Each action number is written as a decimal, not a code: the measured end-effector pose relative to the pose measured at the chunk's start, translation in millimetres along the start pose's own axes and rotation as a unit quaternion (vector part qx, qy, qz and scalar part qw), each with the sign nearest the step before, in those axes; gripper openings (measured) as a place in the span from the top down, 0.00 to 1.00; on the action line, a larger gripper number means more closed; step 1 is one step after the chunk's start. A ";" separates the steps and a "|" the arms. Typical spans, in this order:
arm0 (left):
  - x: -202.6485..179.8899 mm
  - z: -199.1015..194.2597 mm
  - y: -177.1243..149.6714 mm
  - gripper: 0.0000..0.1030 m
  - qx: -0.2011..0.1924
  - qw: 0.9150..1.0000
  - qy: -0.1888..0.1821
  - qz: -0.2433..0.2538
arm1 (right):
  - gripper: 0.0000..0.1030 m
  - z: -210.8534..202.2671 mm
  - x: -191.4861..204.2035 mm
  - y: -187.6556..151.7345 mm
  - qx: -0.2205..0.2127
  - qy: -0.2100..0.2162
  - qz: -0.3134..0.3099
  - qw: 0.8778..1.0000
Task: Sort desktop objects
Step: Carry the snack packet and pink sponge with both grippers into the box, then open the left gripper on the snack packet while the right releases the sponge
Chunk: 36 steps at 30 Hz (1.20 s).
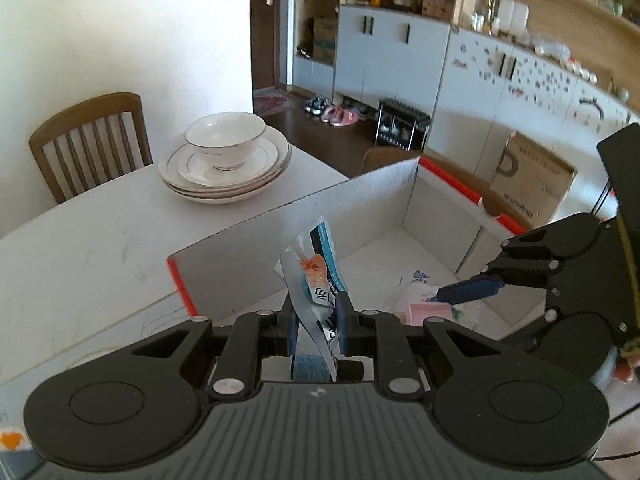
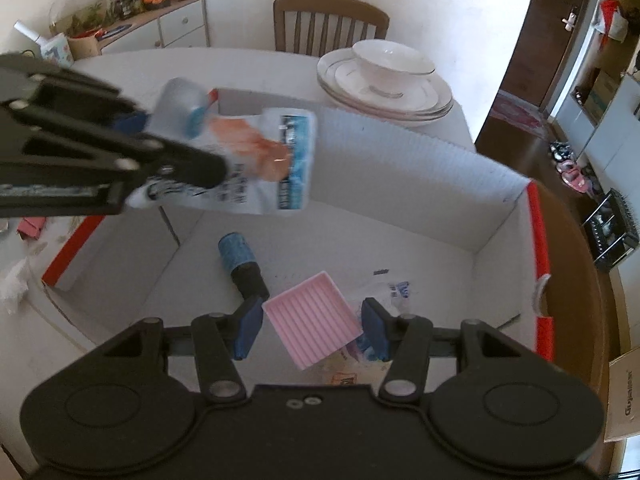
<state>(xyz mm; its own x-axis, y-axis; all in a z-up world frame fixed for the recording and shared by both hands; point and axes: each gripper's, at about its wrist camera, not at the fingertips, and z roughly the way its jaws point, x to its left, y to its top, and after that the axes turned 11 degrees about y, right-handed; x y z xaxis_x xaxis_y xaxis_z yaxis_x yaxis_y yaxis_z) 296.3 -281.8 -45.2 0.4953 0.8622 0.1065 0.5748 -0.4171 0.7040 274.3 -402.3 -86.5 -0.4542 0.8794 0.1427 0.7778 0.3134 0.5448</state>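
Observation:
My left gripper (image 1: pixel 316 322) is shut on a white and blue snack packet (image 1: pixel 316 276) and holds it over the open white cardboard box (image 1: pixel 352 200). The packet (image 2: pixel 264 160) also shows in the right wrist view, hanging from the left gripper (image 2: pixel 176 168) above the box (image 2: pixel 400 160). My right gripper (image 2: pixel 312 326) is open over the box, its jaws either side of a pink ridged tray (image 2: pixel 312 324) lying inside. A blue and black roller (image 2: pixel 240 260) and wrappers (image 2: pixel 396 292) lie on the box floor. The right gripper (image 1: pixel 468 292) shows at the right of the left view.
A bowl on stacked plates (image 1: pixel 224 156) stands on the white table (image 1: pixel 80 248) behind the box; they also show in the right view (image 2: pixel 384 80). A wooden chair (image 1: pixel 88 140) is at the table. Scraps (image 2: pixel 24 248) lie left of the box.

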 end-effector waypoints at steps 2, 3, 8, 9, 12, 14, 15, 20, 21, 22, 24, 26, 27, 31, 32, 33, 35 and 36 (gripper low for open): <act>-2.1 8.5 2.0 0.83 0.009 1.000 0.003 0.005 | 0.48 3.8 1.0 0.0 0.004 0.004 -0.003 1.000; -2.5 13.8 3.0 0.83 0.016 1.000 0.003 0.006 | 0.48 5.3 1.7 0.1 0.006 0.005 -0.007 1.000; 0.2 36.2 5.5 0.83 0.046 0.999 0.004 0.011 | 0.48 13.5 3.7 3.8 0.015 0.008 -0.022 1.000; 0.1 39.6 5.7 0.83 0.052 0.999 0.003 0.011 | 0.48 15.9 3.8 4.2 0.018 0.009 -0.022 1.000; -2.7 47.2 5.7 0.83 0.066 0.998 0.001 0.019 | 0.48 22.6 3.6 3.4 0.026 0.006 -0.025 0.999; -5.4 51.5 5.4 0.83 0.073 0.997 0.000 0.026 | 0.48 24.9 2.1 3.1 0.028 0.006 -0.021 0.999; -7.5 53.5 5.3 0.83 0.078 0.996 -0.001 0.031 | 0.48 25.3 1.7 3.0 0.028 0.006 -0.020 0.999; -11.7 60.6 3.6 0.83 0.094 0.995 0.000 0.038 | 0.48 24.7 2.5 3.9 0.029 0.006 -0.022 0.999; -11.2 62.1 3.7 0.83 0.099 0.994 -0.002 0.038 | 0.48 24.4 2.9 4.0 0.030 0.005 -0.022 0.999; -10.8 62.8 4.0 0.83 0.101 0.994 -0.001 0.038 | 0.48 24.4 3.4 4.9 0.031 0.004 -0.022 0.999; -9.4 63.7 4.8 0.83 0.104 0.994 -0.002 0.036 | 0.48 25.3 4.1 4.2 0.034 0.002 -0.023 0.999; -7.9 63.7 5.0 0.83 0.107 0.994 -0.003 0.034 | 0.47 25.6 4.3 5.4 0.037 0.001 -0.020 0.999; -7.5 63.6 5.2 0.82 0.108 0.994 -0.003 0.032 | 0.47 25.6 4.4 5.6 0.039 0.000 -0.019 0.999; -5.1 64.5 5.4 0.82 0.108 0.994 -0.004 0.030 | 0.46 24.8 4.2 3.8 0.042 0.001 -0.018 0.999; -5.4 64.2 5.5 0.82 0.107 0.994 -0.003 0.031 | 0.46 23.7 4.1 3.4 0.042 0.002 -0.017 0.999; -5.9 63.8 5.9 0.82 0.106 0.994 -0.002 0.032 | 0.45 22.5 4.0 2.9 0.042 0.001 -0.014 0.999; -6.0 62.2 6.1 0.81 0.104 0.994 0.000 0.031 | 0.43 20.8 3.7 2.4 0.041 0.002 -0.009 0.999; -5.4 61.4 6.2 0.81 0.103 0.994 -0.001 0.029 | 0.41 18.7 3.1 1.8 0.039 0.003 -0.007 0.999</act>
<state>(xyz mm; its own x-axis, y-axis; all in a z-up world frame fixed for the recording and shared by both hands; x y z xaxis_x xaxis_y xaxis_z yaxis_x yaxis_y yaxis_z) 337.2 -306.7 -84.5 0.5324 0.8346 0.1417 0.6660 -0.5163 0.5385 282.4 -392.3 -100.6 -0.4676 0.8729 0.1396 0.8028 0.3532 0.4803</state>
